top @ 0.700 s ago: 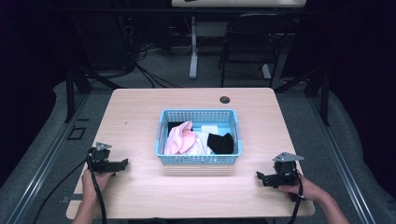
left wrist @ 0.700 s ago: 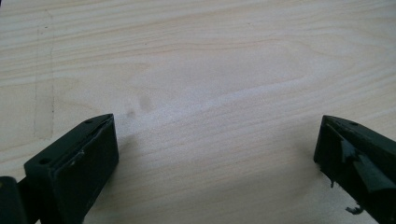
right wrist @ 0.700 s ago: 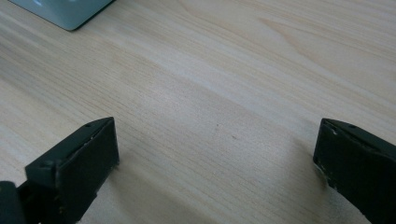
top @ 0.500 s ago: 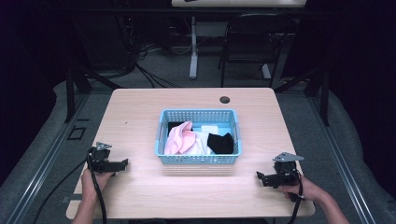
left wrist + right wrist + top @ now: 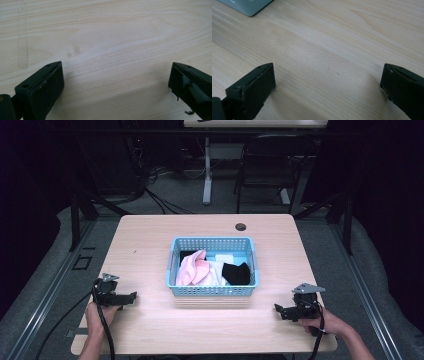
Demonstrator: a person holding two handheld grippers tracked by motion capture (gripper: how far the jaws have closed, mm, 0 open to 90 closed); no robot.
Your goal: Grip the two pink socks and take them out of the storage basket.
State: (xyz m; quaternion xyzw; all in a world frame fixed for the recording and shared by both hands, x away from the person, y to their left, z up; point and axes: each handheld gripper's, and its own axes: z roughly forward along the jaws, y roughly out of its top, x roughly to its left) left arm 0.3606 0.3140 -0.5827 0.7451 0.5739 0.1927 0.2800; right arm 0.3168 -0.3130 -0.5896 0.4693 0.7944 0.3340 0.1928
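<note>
Both tools idle on the counter [image 5: 150,245], left tool [image 5: 131,296] and right tool [image 5: 278,309] spread wide, empty. Clothes sit in the blue basket [image 5: 212,290], centre. I'd lift over the rim, pinch the pink cloth [image 5: 192,270] on top, not the mesh.

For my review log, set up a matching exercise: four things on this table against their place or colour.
1 basket
2 pink cloth
3 black cloth
4 left gripper

a in the basket's right part
b near the table's front left corner
c mid-table, blue
d in the basket's left part

Pairs: 1-c, 2-d, 3-a, 4-b
</note>
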